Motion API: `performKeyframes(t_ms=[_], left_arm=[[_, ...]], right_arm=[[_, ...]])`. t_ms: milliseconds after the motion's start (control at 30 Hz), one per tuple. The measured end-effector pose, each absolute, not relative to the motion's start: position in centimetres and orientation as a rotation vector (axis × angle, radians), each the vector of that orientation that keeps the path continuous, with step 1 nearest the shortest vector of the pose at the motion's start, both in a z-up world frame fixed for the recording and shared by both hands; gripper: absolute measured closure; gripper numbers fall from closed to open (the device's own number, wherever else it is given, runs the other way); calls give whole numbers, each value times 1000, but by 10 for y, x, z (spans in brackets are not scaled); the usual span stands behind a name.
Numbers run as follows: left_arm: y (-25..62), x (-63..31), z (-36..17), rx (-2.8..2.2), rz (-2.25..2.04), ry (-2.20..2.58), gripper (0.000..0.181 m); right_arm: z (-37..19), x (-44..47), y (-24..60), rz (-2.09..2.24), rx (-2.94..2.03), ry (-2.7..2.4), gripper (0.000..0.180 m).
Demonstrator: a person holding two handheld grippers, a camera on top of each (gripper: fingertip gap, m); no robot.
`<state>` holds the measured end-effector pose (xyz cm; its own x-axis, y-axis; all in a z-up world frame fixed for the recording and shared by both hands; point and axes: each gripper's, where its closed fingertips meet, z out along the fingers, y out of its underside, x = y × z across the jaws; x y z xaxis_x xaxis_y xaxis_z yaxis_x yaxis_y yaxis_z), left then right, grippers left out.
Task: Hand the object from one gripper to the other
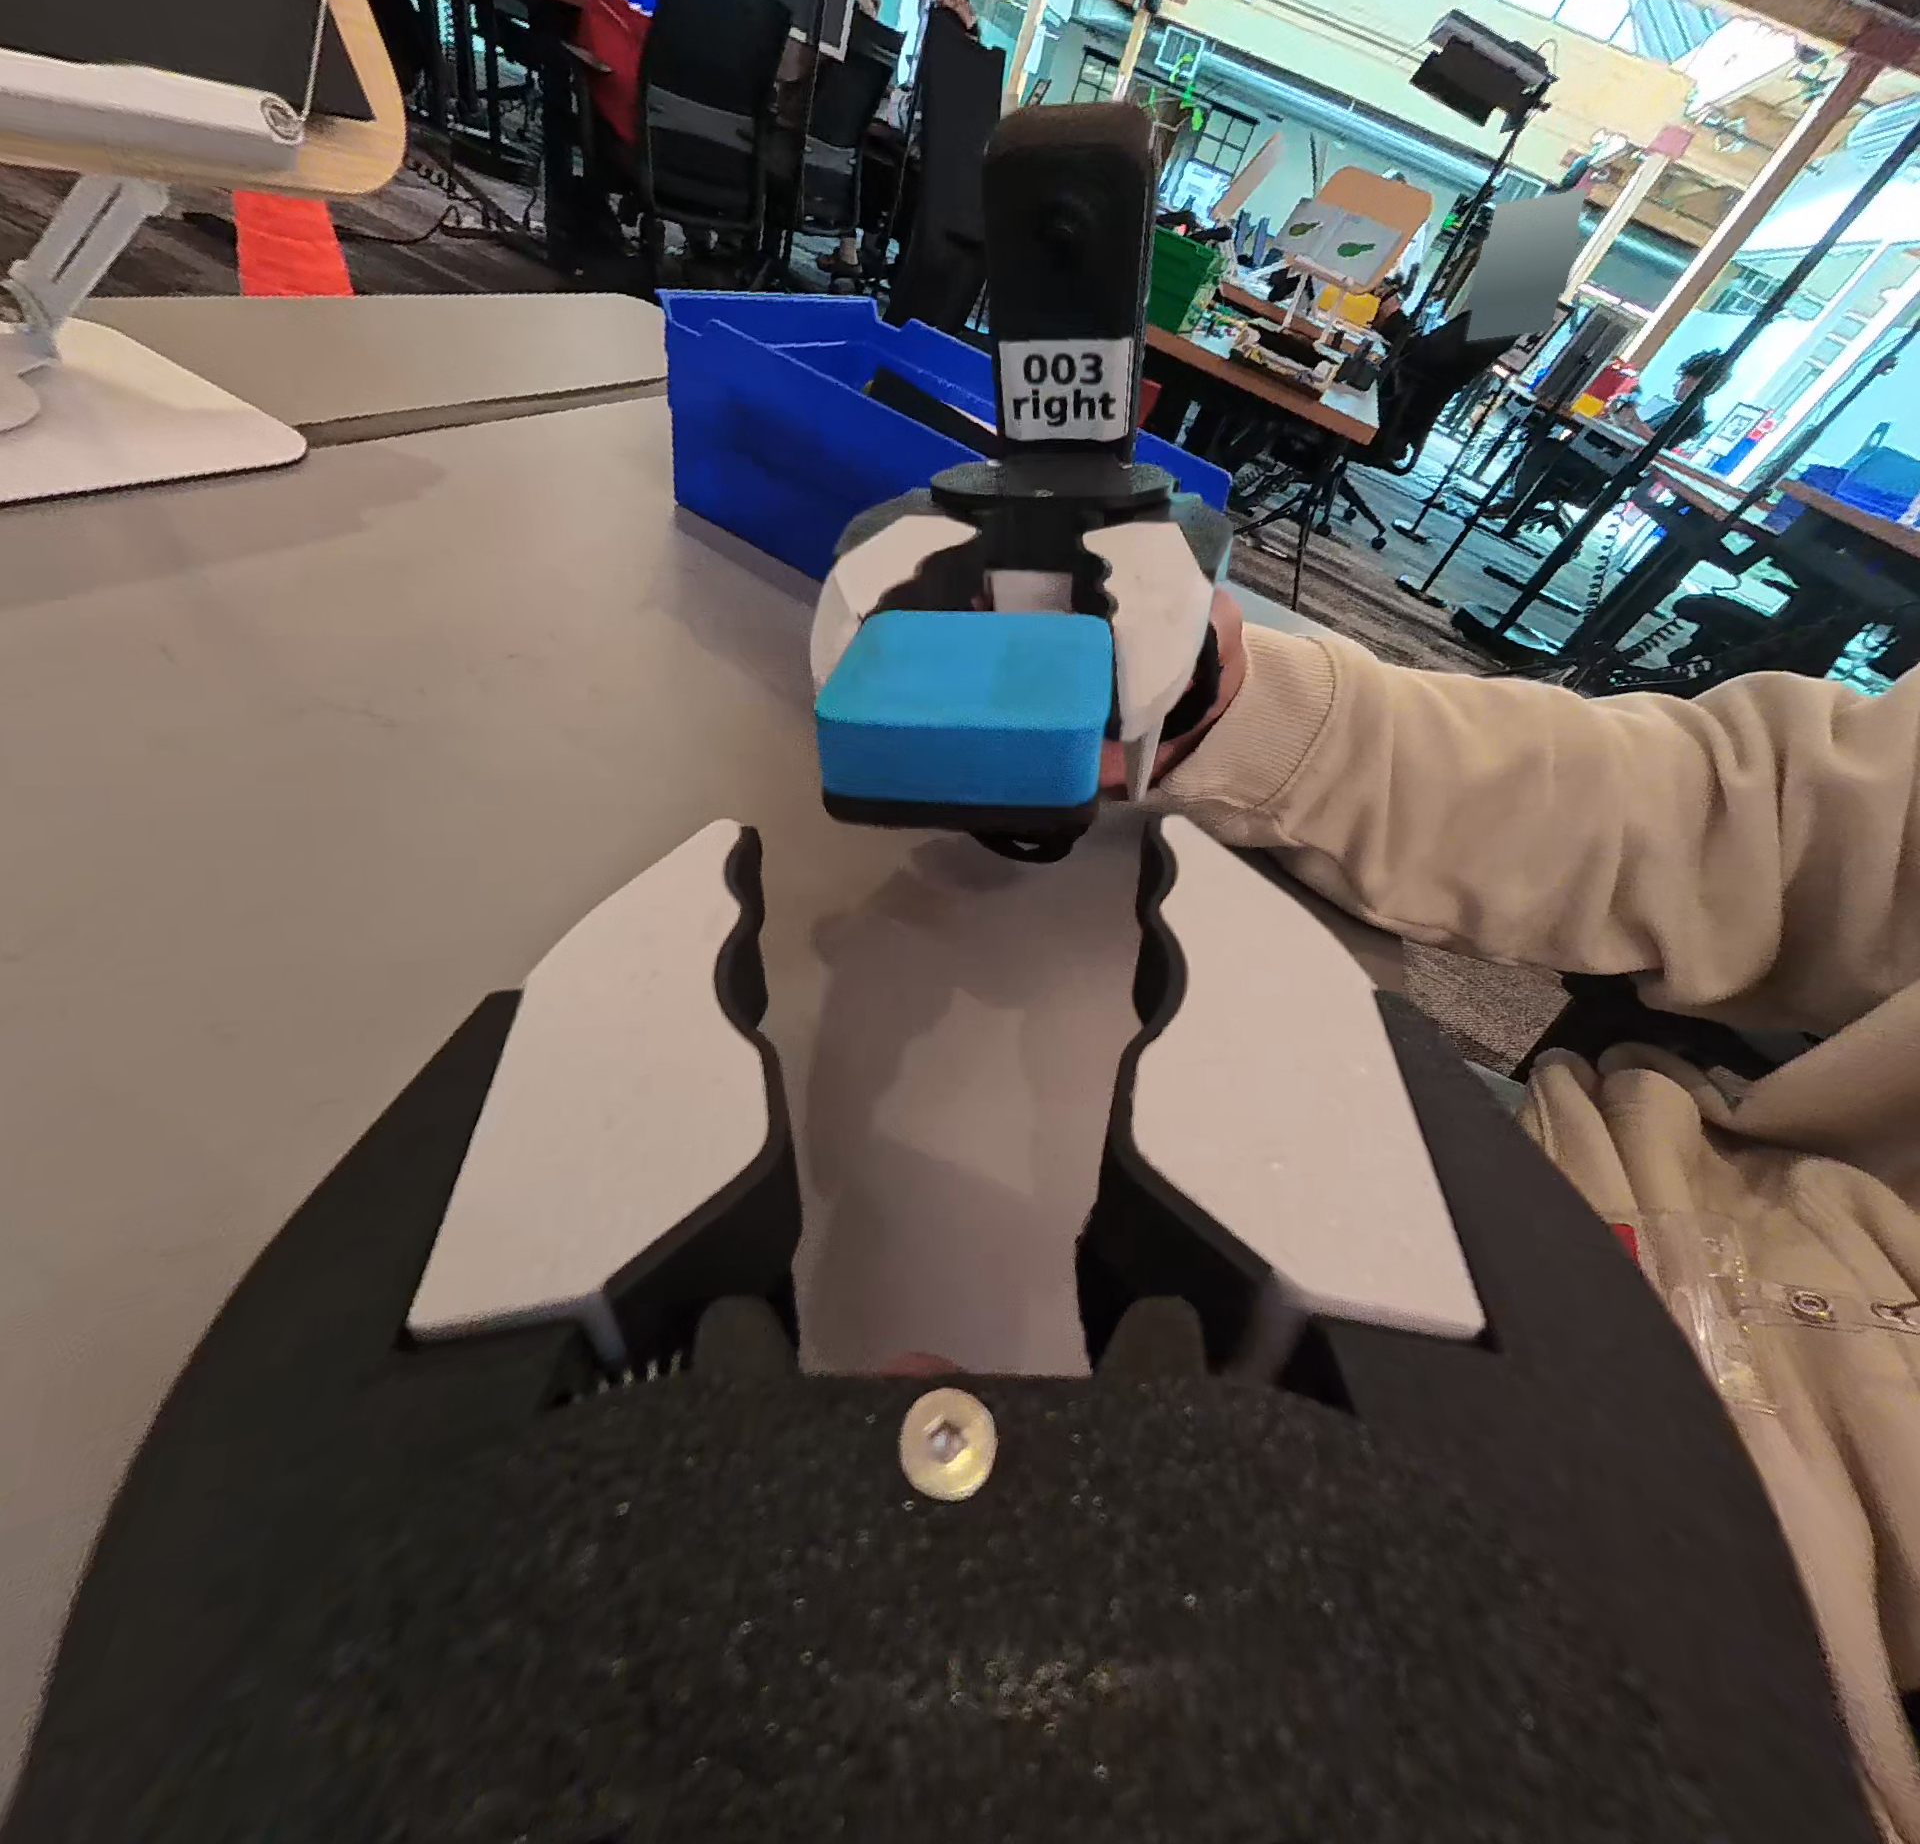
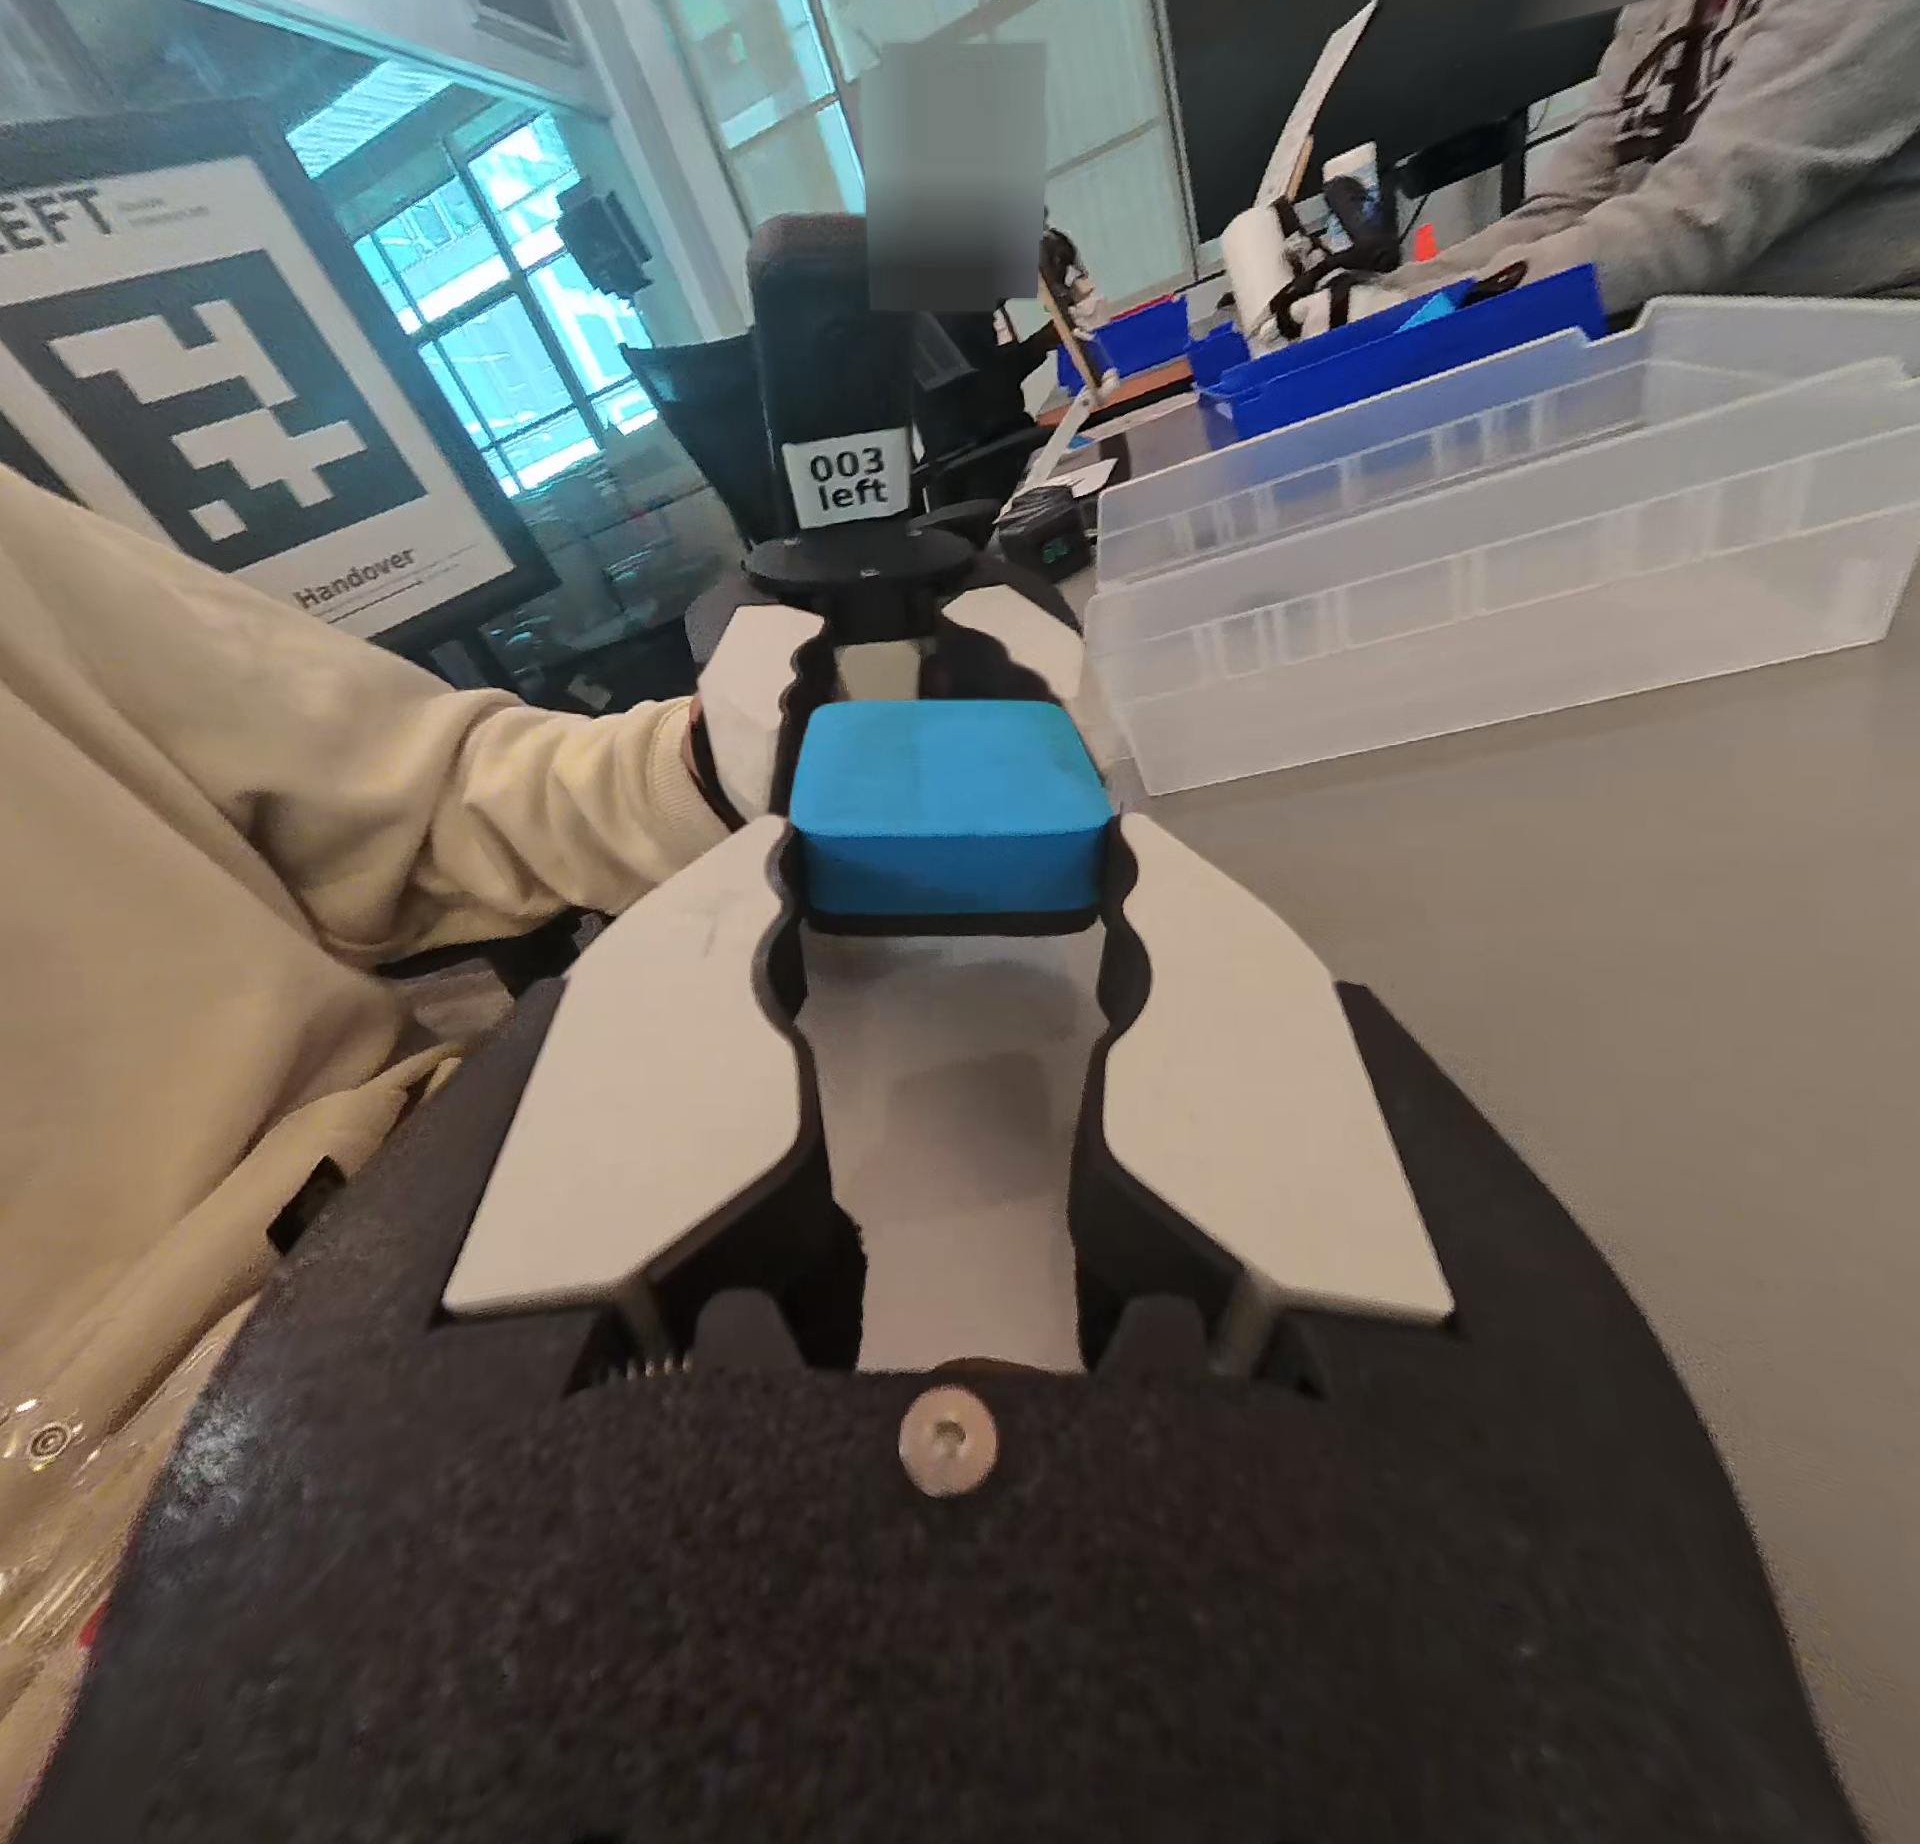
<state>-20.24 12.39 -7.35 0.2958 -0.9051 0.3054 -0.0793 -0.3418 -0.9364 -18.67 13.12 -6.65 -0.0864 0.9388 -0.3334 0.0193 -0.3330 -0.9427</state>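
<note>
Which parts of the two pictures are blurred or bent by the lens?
Left wrist view: wide-angle bending curves the beams at the edges; the blue block is a little soft, and the left gripper is sharp. Right wrist view: softer overall, the clear trays smeared, the right gripper slightly blurred.

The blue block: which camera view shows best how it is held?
The right wrist view: the blue block sits between the right gripper fingertips. The left wrist view shows it farther off, ahead of the open left gripper.

Bright window daylight, soft shadows, fisheye bending at edges, slight blur
</note>
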Motion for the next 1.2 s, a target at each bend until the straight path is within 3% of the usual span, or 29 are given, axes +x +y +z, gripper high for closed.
performKeyframes(t_ms=[167, 233, 433, 633, 800, 933, 1000, 1200], left_arm=[[116, -199, -73, -1650, -1196, 949, 114], [112, -197, -75, -1658, -1215, 976, 126], [113, -202, -72, -1684, -1226, 971, 127], [128, -222, -63, -1721, -1380, 793, 127], [128, -227, -56, -1733, -1574, 688, 127], [118, -218, -57, -1775, -1672, 711, 127], [110, -211, -58, -1802, -1741, 726, 127], [94, -198, -59, -1809, -1962, 706, 127]], right_arm=[[-72, -198, 117, 1547, -1417, -1166, 126], [-75, -201, 113, 1551, -1416, -1186, 126], [-75, -199, 115, 1585, -1421, -1163, 123], [-81, -181, 142, 1175, -1331, -1221, 115], [-95, -181, 144, 983, -1306, -1325, 124], [-72, -189, 134, 871, -1136, -1334, 129], [-63, -193, 124, 812, -1051, -1373, 140], [-53, -198, 99, 894, -987, -1455, 147]])
